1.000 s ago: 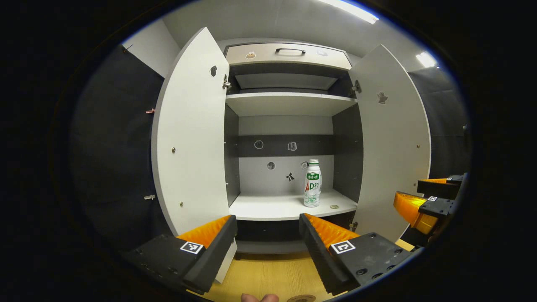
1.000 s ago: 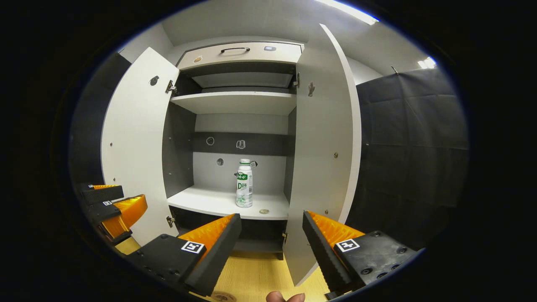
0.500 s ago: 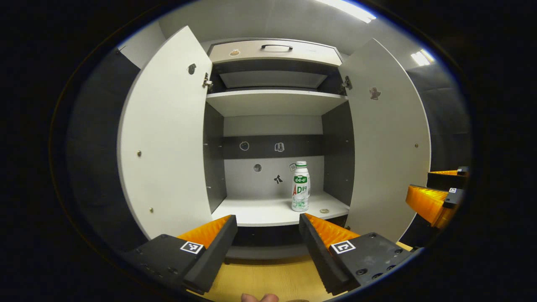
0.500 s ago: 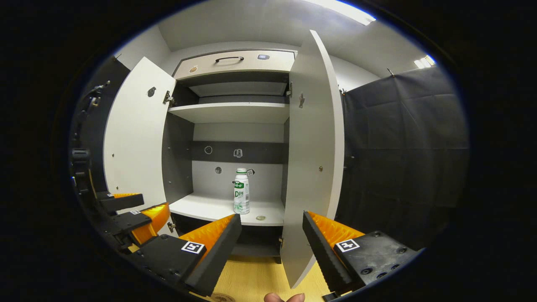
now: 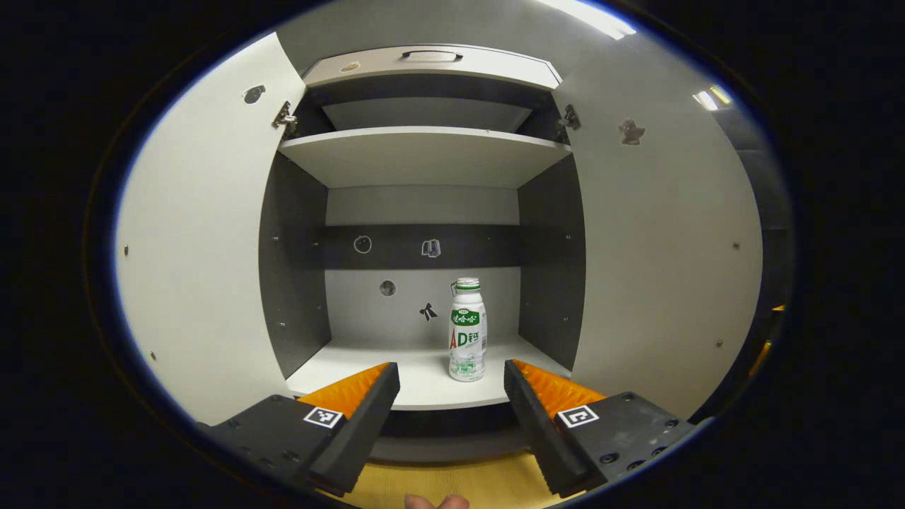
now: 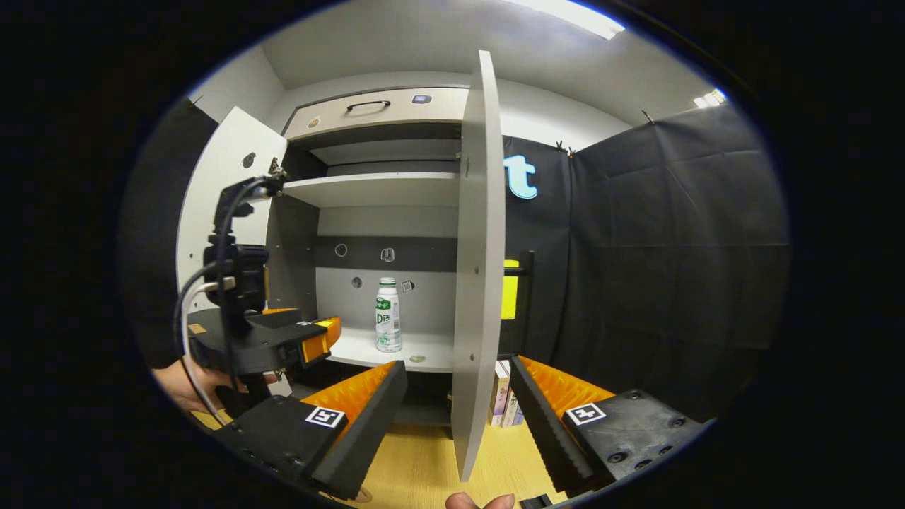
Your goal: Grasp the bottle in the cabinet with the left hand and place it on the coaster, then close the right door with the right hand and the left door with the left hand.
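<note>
The bottle (image 5: 467, 329) stands upright on the cabinet's lower shelf (image 5: 417, 378), its long axis vertical and its cap up, right of the shelf's middle and nearer the right side wall than the left. In the left gripper view it sits straight ahead, in line with the gap between the jaws of the left gripper (image 5: 451, 378) but leaning toward the right-hand finger, and well apart from both fingers. Those jaws are spread wide with nothing between them. A level push forward with a slight shift right would, I judge, bring the bottle's body between the fingers.

In the right gripper view the left gripper (image 6: 311, 338) hangs at the shelf's front edge, plainly the nearer of the two to the bottle (image 6: 387, 315). The right gripper (image 6: 458, 385) stands farther back, its jaws also wide apart and empty, either side of the edge-on right door (image 6: 477, 268). Both doors stand open; the left door (image 5: 205, 240) flanks the left gripper's path.
</note>
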`<state>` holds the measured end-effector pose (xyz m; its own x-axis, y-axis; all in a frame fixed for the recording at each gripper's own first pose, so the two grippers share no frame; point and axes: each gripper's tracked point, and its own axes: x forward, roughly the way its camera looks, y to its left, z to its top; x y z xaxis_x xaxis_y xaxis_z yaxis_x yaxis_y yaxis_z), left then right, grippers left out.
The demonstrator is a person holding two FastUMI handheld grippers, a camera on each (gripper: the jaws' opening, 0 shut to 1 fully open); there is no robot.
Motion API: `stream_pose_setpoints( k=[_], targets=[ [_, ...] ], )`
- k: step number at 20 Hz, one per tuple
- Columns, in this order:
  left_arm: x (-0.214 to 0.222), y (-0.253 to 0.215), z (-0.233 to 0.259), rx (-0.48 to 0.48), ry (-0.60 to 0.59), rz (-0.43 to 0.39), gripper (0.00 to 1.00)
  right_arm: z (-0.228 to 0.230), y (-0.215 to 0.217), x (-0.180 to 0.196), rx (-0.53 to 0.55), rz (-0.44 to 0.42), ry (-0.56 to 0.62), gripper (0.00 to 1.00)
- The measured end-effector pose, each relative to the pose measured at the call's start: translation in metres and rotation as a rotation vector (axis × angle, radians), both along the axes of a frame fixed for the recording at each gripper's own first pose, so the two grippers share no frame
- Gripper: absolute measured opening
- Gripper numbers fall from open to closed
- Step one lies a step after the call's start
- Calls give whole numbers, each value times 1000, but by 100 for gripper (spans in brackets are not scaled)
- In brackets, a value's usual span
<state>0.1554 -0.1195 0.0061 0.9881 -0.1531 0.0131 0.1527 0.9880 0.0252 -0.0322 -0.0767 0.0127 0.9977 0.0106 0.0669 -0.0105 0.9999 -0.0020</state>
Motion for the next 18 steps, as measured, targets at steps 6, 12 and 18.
stream_pose_setpoints(
  k=[6,12,18],
  targets=[
    [77,-28,-3,1,8,-10,95,-4,-34,2,4,-23,9,97],
    [153,-41,-20,-15,52,31,95,-1,-64,9,5,-41,-11,97],
    [209,-46,-32,-40,77,49,95,-5,-96,25,4,-69,5,97]
  ],
)
